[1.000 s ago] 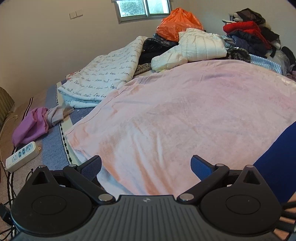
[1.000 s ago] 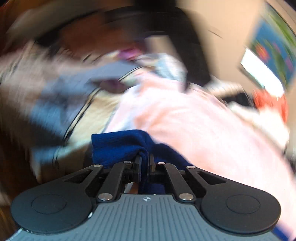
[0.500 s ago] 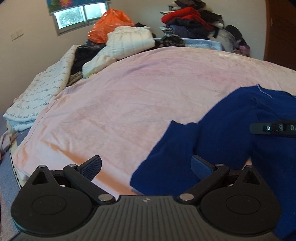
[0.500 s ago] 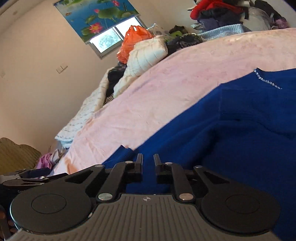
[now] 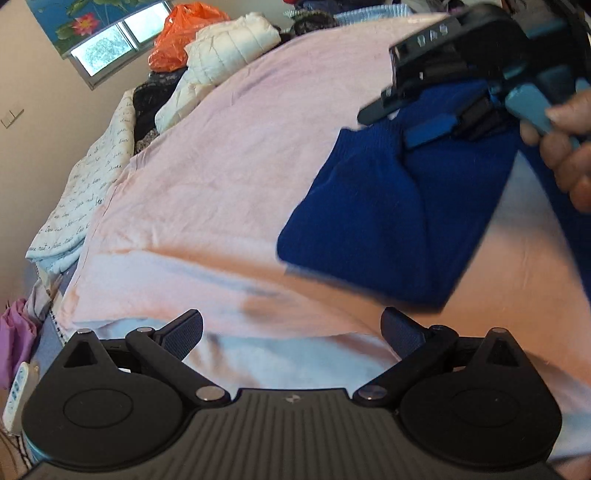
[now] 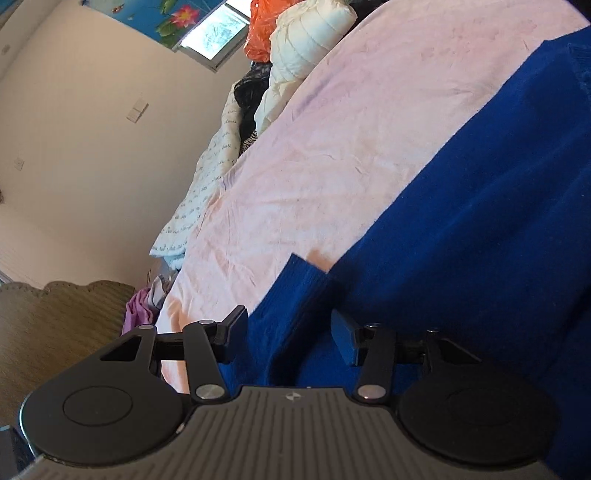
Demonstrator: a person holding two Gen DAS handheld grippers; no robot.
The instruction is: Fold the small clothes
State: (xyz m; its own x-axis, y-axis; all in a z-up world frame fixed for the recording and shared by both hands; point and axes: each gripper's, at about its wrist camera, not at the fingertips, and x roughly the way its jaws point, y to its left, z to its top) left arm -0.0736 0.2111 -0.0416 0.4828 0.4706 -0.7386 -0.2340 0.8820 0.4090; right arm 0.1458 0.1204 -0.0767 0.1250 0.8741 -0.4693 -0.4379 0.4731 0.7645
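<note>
While your right gripper has just been opening, its fingers stand apart around the blue knit sweater sleeve, unpressed; your left gripper gapes short of it

Royal-blue sweater on a pale pink blanket; orange bag beyond.

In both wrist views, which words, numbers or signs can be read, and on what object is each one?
Script blanket: rows of cursive writing, too small and slanted to read.
Right gripper, side plate: pale marks, blurred, not readable.
Left gripper, body: a small logo, no letters.
Nothing else carries text.
</note>
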